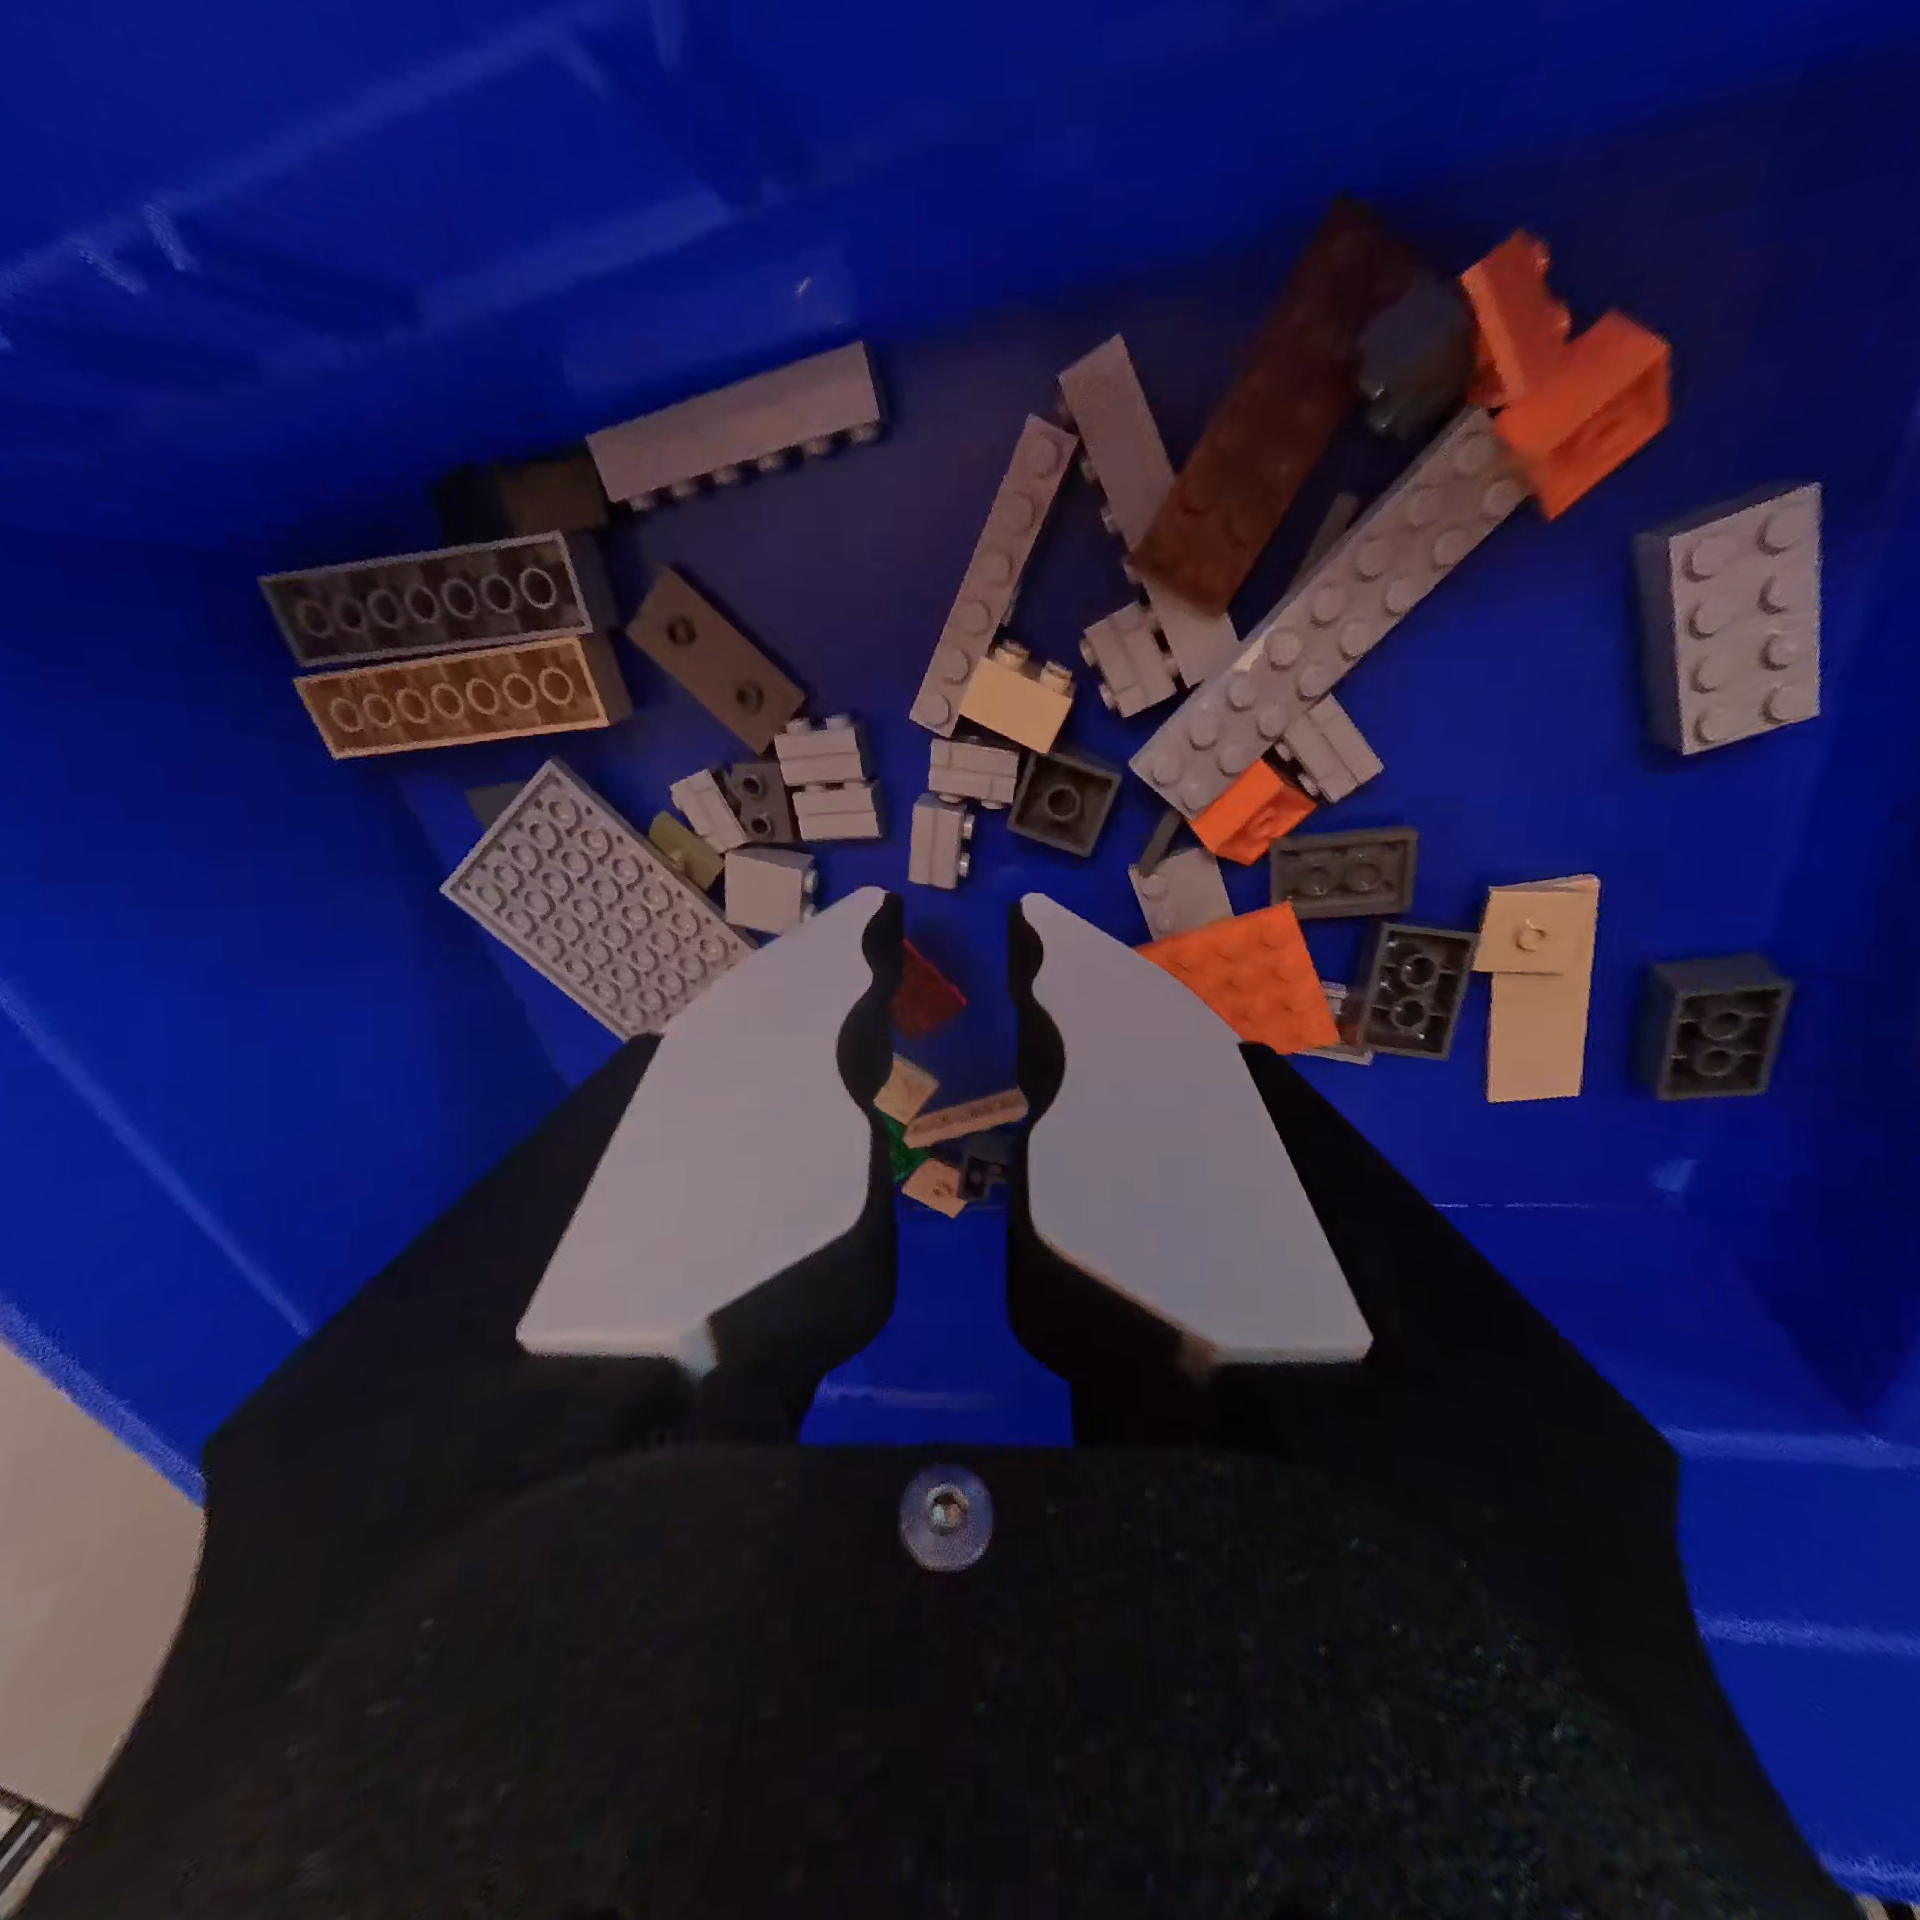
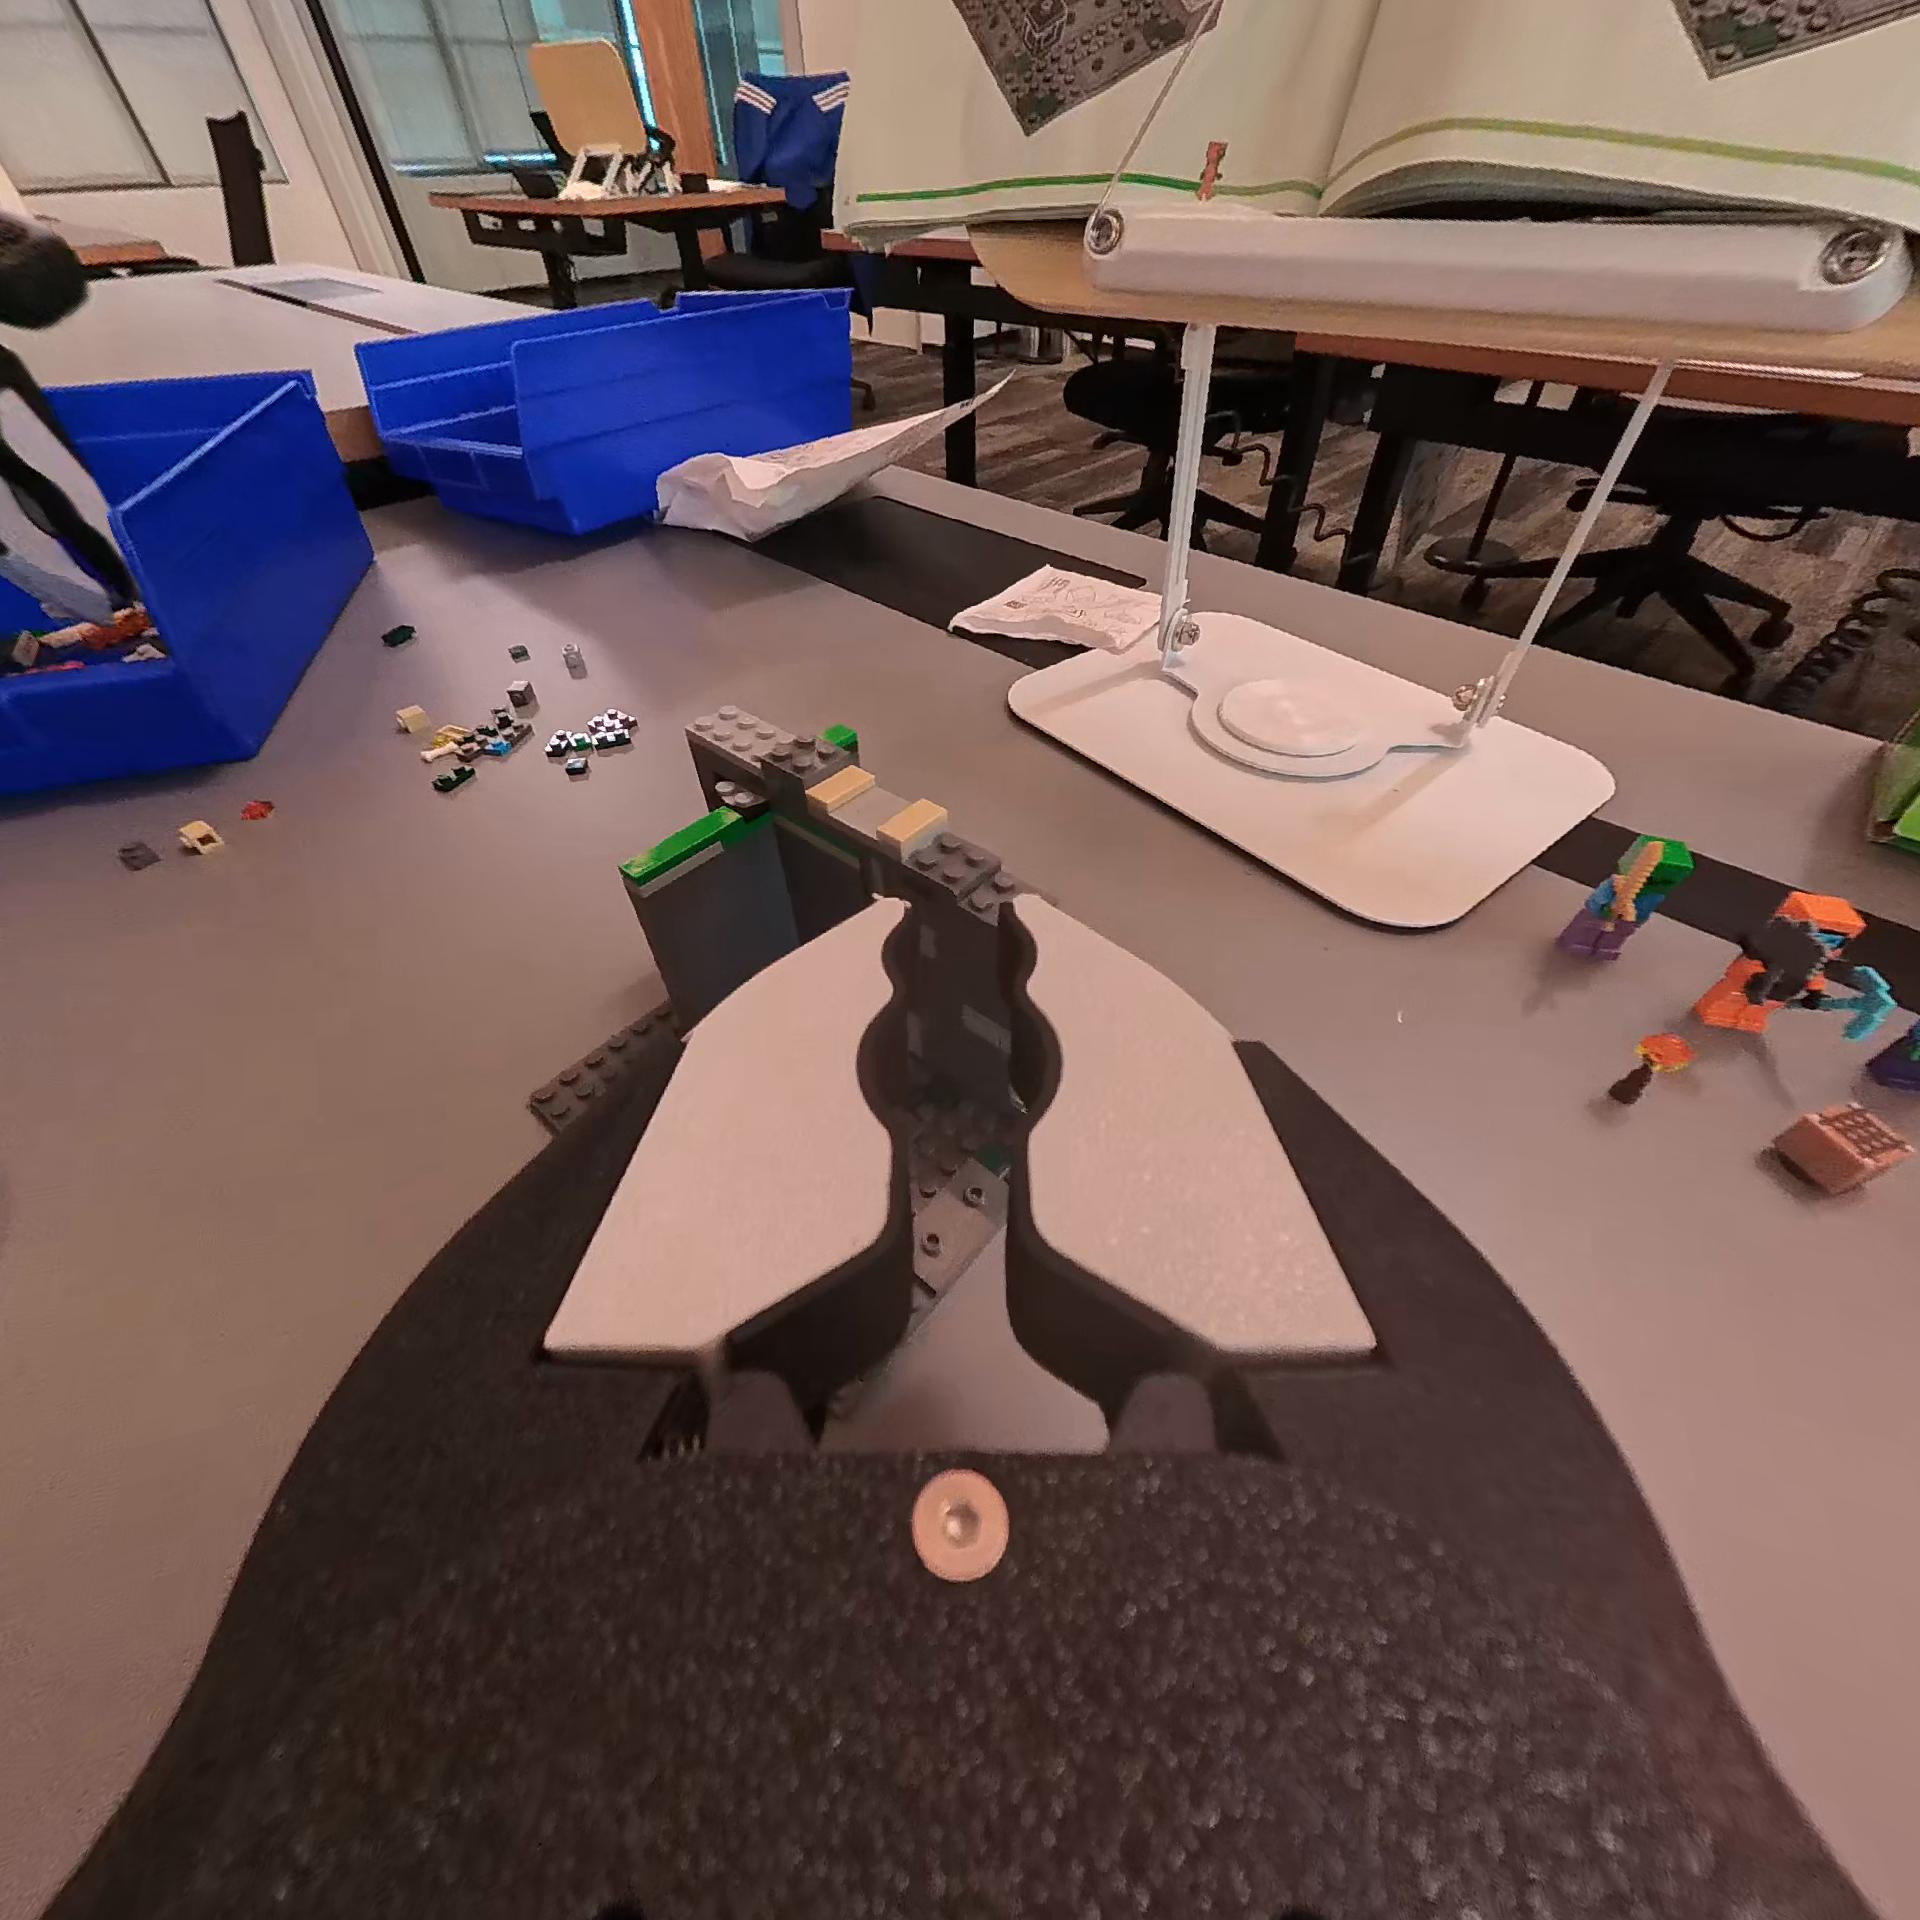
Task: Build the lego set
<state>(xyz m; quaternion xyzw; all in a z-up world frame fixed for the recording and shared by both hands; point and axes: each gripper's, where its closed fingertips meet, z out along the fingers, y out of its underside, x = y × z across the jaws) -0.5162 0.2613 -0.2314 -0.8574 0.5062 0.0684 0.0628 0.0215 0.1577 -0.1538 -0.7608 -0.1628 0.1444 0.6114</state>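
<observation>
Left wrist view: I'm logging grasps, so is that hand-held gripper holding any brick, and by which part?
Nothing is held: the left hand-held gripper hangs open above loose bricks in the blue bin.

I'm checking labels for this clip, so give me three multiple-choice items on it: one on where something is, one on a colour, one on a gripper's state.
1. Where is the left gripper?
A. Over the partly built model
B. Inside the blue bin of loose bricks
C. Beside the white book stand

2. What colour is the wedge-shaped plate just right of the left gripper's fingertips?
A. Orange
B. Green
C. White

3. How does the right gripper stand?
A. Shut on a tan brick
B. Not in view
C. Open, holding nothing, in front of the partly built model

Answers:
1. B, as blue walls and scattered bricks surround its fingers.
2. A, since the plate shows plainly orange against the blue floor.
3. C, as a gap shows between its fingers and nothing sits in it.
</observation>
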